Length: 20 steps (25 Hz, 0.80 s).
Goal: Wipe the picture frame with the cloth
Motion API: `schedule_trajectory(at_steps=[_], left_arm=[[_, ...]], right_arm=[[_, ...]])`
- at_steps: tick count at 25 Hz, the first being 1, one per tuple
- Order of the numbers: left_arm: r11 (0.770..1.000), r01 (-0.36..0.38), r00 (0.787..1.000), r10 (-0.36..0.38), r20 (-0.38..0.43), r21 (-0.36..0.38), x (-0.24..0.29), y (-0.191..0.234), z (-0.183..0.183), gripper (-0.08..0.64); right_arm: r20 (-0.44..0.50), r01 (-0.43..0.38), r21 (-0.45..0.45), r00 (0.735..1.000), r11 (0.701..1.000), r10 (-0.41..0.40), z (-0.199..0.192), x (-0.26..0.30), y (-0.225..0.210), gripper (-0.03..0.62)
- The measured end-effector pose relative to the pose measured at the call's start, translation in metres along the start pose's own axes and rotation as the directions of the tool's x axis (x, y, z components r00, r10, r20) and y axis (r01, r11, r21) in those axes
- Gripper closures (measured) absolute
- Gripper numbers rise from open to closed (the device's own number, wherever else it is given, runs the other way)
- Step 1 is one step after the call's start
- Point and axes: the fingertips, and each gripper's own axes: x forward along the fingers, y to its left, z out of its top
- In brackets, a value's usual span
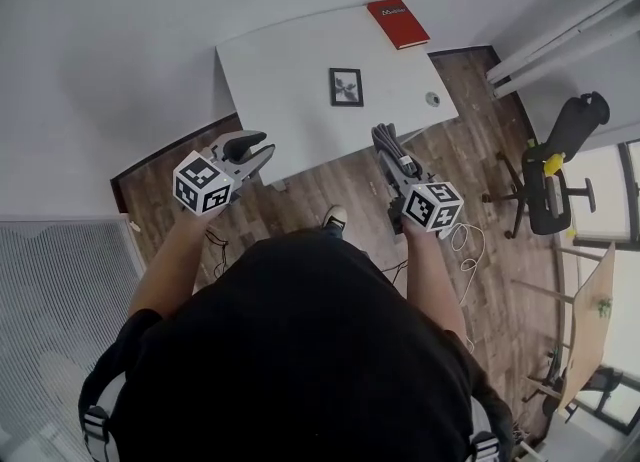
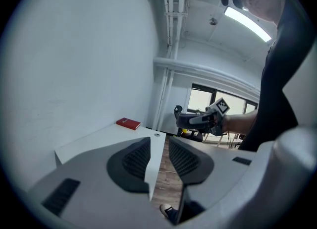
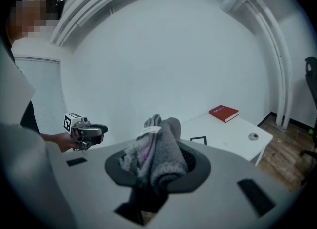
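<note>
The small black picture frame (image 1: 346, 87) lies flat in the middle of the white table (image 1: 280, 70); the right gripper view shows the frame (image 3: 198, 140) just past the cloth. My right gripper (image 1: 386, 140) is shut on a bunched grey cloth (image 1: 394, 150) with pale stripes, held in the air at the table's near right edge. That cloth (image 3: 159, 141) fills the jaws of the right gripper (image 3: 157, 167) and sticks out above them. My left gripper (image 1: 256, 152) hangs at the table's near left corner, shut with nothing in it. In its own view, the left gripper (image 2: 159, 146) points along the table edge.
A red book (image 1: 398, 22) lies at the table's far right corner and a small round cap (image 1: 432, 99) sits near the right edge. A black office chair (image 1: 552, 175) stands on the wooden floor to the right. A white cable (image 1: 466, 250) lies on the floor. White walls stand behind the table.
</note>
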Motion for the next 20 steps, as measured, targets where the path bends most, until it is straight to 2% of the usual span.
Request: schedule_trajectory(at_steps=[10,20], left_arm=[[0.999,-0.034,0.999,0.034,-0.029,-0.004,0.059,0.01,0.016,0.44],[0.994,-0.106,0.993,0.105,-0.05,-0.013,0.102,0.013,0.034,0.44]], right_arm=[[-0.027,-0.072,0.007,0.997,0.997,0.072,0.022,0.031,-0.055,0.488],[-0.051,-0.156,0.008,0.986,0.988,0.156,0.045,0.052,-0.107,0.488]])
